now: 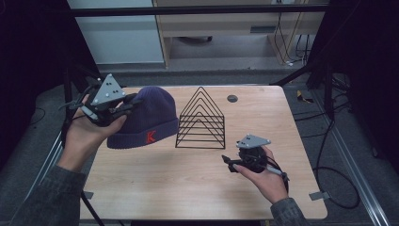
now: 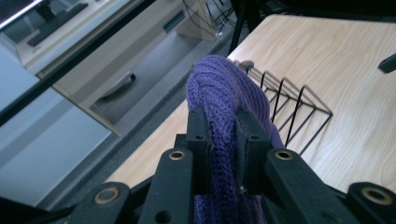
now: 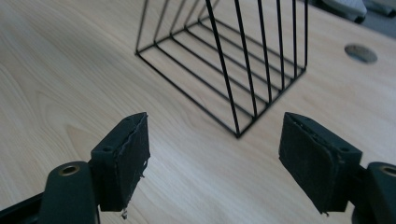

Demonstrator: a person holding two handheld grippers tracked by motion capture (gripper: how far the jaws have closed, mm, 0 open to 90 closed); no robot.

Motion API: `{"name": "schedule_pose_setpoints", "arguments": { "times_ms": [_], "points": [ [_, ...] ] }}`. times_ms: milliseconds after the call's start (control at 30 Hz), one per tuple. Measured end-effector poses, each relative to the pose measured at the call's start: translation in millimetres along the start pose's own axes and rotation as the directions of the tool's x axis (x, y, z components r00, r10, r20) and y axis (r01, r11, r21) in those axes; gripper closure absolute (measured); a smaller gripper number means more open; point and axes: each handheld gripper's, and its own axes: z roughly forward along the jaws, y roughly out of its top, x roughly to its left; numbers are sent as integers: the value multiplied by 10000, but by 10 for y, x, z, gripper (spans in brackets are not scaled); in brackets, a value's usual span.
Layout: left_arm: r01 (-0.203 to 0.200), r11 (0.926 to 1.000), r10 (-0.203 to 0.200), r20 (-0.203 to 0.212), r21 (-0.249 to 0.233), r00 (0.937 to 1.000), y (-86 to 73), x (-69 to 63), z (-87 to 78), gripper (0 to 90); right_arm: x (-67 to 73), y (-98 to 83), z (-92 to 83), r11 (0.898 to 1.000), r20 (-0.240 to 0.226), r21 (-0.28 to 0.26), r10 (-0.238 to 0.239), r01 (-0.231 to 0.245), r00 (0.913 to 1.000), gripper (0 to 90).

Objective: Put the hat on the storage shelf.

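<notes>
Left claw (image 2: 223,140) is nearest the lens, clenched on a fold of the purple beanie (image 1: 146,117), which sits at 9 o'clock on the table (image 1: 263,179), just beside the black wire rack (image 1: 201,121). Right claw (image 3: 215,163), at 4 o'clock, is released and holds nothing. Risk: the grip is only a thin knit fold, so it may slip or stretch under load; dragged toward 3 o'clock, the knit could snag on the rack wires. Only legible mark: red "K" on the cuff.
</notes>
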Motion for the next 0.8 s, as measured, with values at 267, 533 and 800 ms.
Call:
{"name": "schedule_pose_setpoints", "arguments": {
  "times_ms": [267,533,800],
  "points": [
    [-120,9992,128,207,-384,9997,203,-11,-41,776,182,504,-54,9950,-434,-575,-842,816,9955,263],
    [-253,9978,278,419,-607,9987,300,-70,-43,776,241,746,1,9916,-705,-610,-1179,1137,9905,298],
    [-481,9934,553,676,-1046,9962,396,-133,-59,775,248,944,96,9906,-998,-562,-1295,1244,9865,310]
  ]
}}
